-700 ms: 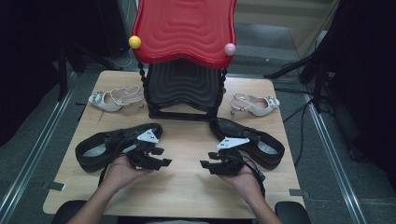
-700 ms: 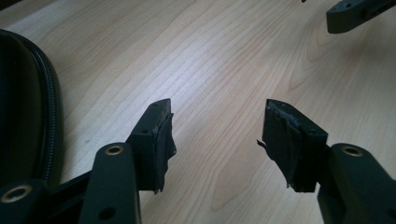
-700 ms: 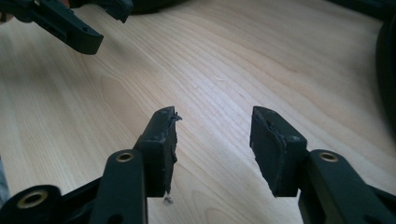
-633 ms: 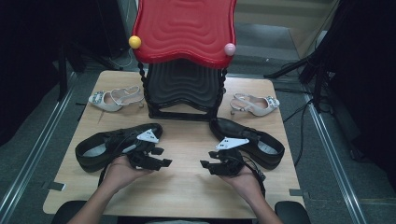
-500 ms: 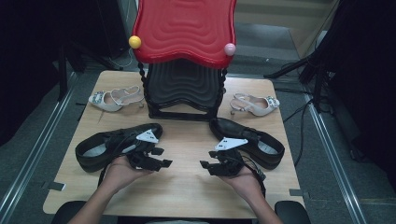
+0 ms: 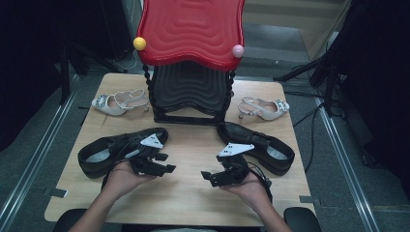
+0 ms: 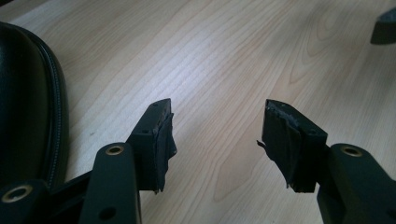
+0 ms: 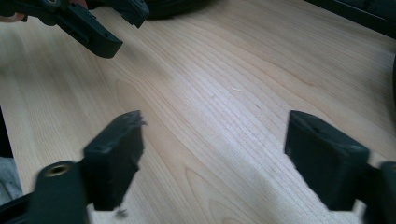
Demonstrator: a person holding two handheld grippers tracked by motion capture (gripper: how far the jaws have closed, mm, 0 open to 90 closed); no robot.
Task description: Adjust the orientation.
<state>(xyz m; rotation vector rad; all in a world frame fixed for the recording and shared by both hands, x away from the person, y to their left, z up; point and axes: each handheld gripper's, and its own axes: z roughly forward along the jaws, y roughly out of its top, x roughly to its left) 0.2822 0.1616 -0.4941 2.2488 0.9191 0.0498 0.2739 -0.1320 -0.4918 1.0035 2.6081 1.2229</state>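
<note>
Two black leather shoes lie on the wooden table (image 6: 193, 203), one at the left (image 6: 104, 152) and one at the right (image 6: 270, 147). My left gripper (image 6: 166, 163) rests low beside the left shoe, pointing toward the table's middle. Its jaws stand open over bare wood (image 7: 217, 135), with the shoe's side (image 7: 23, 102) close on their left. My right gripper (image 6: 209, 178) sits in front of the right shoe and faces the left one. It is open with nothing between its jaws (image 8: 212, 154), and the left gripper (image 8: 88, 28) shows ahead of it.
A stand with a red wavy top (image 6: 191, 29) and a black shelf (image 6: 191, 87) rises at the table's back middle, a yellow ball (image 6: 139, 43) and a pink ball (image 6: 238, 50) on its posts. Pale heeled sandals lie at its left (image 6: 116, 101) and right (image 6: 263, 108).
</note>
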